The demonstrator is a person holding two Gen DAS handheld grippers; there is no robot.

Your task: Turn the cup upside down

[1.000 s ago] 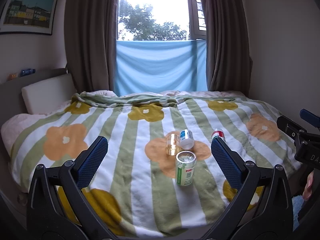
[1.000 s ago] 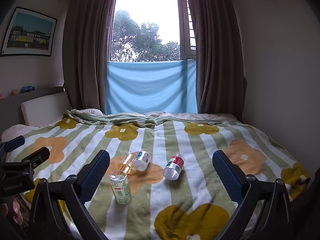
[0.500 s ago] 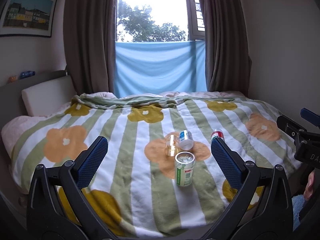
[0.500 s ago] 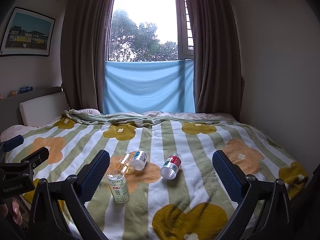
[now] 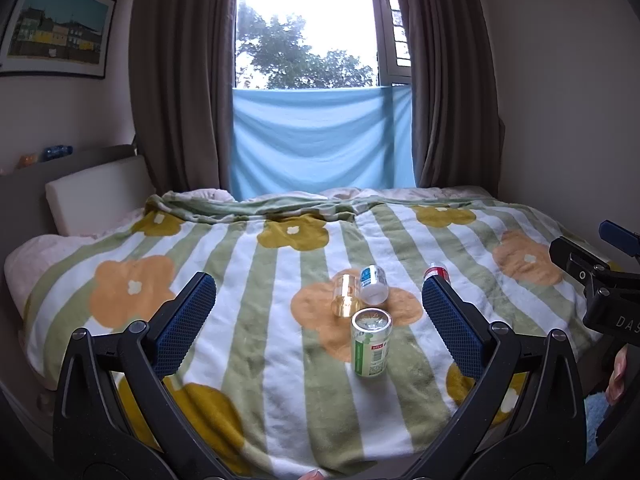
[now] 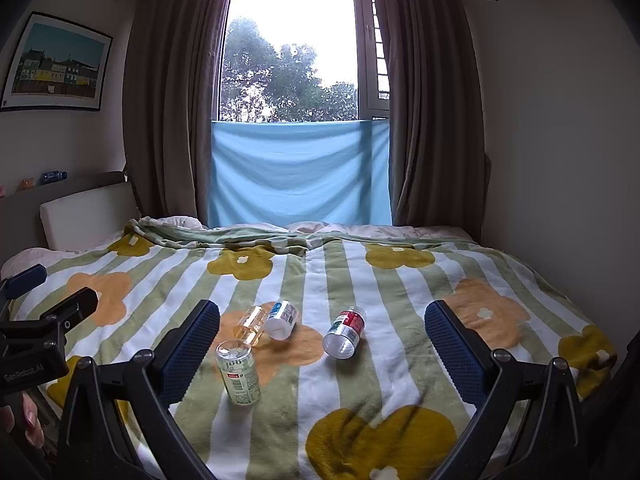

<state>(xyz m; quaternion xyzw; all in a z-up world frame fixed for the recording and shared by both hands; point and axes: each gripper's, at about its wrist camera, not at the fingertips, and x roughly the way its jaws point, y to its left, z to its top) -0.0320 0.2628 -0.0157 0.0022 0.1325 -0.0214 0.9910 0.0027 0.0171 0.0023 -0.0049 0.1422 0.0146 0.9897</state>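
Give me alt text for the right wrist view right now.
Four cups sit on a flower-striped blanket between the open right gripper: a green-label cup standing upright, and amber, blue-label and red-label cups on their sides. The left gripper shows at the left edge.

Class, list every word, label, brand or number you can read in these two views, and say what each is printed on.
"GenRobot.AI": on the left gripper body, seen in the right wrist view.
"DAS", cut off at the frame edge: on the right gripper body, seen in the left wrist view.
Labels on the green cup, blue cup and red cup: too small to read.
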